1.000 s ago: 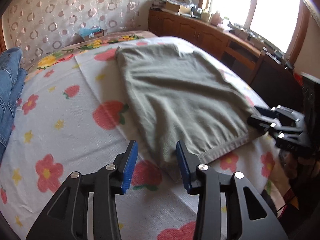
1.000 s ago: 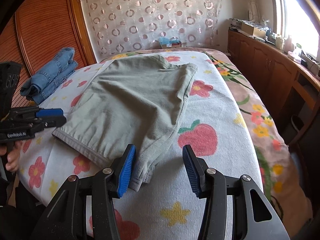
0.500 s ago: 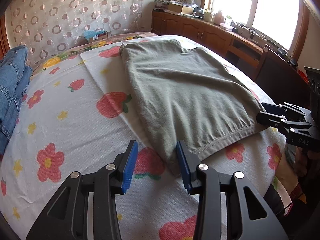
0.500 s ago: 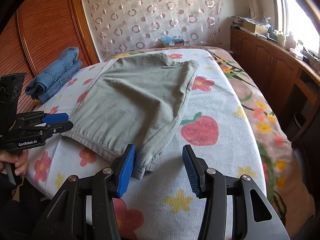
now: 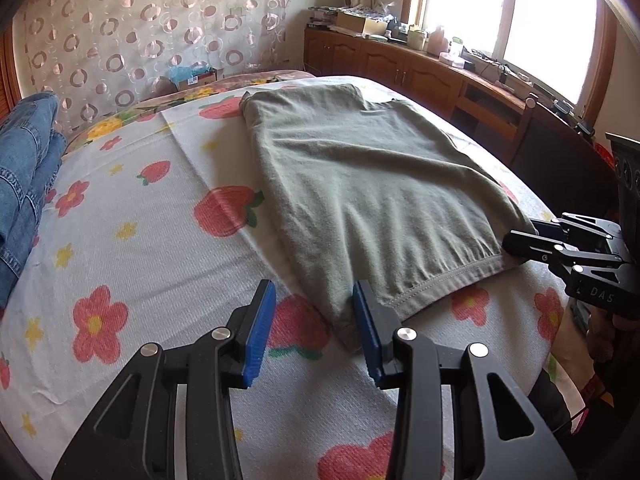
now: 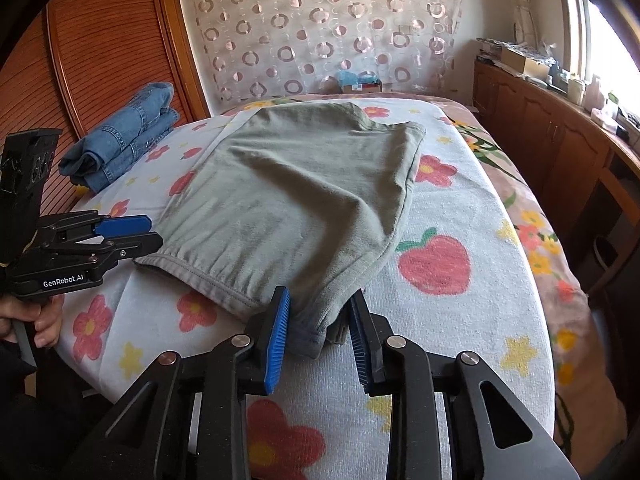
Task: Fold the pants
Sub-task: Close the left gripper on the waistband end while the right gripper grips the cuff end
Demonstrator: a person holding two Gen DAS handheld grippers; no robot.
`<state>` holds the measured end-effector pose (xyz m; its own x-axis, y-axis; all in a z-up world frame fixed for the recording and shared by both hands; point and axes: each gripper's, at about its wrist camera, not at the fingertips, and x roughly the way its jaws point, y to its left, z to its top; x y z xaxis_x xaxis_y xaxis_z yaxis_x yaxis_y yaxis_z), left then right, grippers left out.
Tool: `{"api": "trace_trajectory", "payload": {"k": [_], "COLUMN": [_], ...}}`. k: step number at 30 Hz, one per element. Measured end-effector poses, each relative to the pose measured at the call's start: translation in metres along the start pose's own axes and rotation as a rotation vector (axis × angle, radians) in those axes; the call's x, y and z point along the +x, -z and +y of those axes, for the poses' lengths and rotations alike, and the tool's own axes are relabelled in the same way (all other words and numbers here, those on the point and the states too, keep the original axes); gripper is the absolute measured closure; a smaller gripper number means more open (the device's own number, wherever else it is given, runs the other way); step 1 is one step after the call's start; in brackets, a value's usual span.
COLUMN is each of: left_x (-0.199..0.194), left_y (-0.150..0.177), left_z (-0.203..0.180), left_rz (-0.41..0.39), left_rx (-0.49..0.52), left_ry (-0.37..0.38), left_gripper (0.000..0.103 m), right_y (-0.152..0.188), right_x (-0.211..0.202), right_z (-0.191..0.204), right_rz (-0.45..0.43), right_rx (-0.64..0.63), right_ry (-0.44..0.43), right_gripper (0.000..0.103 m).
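Note:
Grey-green pants lie flat on the bed, waistband toward me; they also show in the right wrist view. My left gripper is open, its jaws around the near left corner of the waistband. My right gripper is open with the near right corner of the pants between its jaws, not clamped. Each gripper shows in the other view: the right one at the waistband's right end, the left one at its left end.
The bed is covered with a strawberry and flower print sheet. Folded blue jeans lie at the far left of the bed. Wooden cabinets with clutter run along the right under a window. A wooden wardrobe stands at the left.
Both grippers have moved forward to the waistband corners. The right jaws have narrowed around the near right corner; the left jaws stay open.

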<state>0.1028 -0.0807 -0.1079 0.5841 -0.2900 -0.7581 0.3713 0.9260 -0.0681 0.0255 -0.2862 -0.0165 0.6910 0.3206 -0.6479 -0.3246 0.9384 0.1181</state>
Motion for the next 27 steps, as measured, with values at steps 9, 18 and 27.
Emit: {"api": "trace_trajectory", "payload": {"k": [9, 18, 27], "left_x": [0.0, -0.027, -0.13], "left_y": [0.0, -0.016, -0.083], "left_z": [-0.005, -0.015, -0.012], "left_rz": [-0.005, -0.058, -0.286], "left_rx": [-0.005, -0.001, 0.023], "left_ry": [0.013, 0.063, 0.049], "left_gripper": [0.075, 0.099, 0.099], "right_y": [0.001, -0.02, -0.097], "right_x": [0.002, -0.024, -0.11], "right_z": [0.0, -0.006, 0.01], "right_rz": [0.001, -0.076, -0.276], "right_rx": [0.013, 0.053, -0.03], "right_ry": [-0.048, -0.12, -0.162], "right_gripper": [0.089, 0.091, 0.091]}}
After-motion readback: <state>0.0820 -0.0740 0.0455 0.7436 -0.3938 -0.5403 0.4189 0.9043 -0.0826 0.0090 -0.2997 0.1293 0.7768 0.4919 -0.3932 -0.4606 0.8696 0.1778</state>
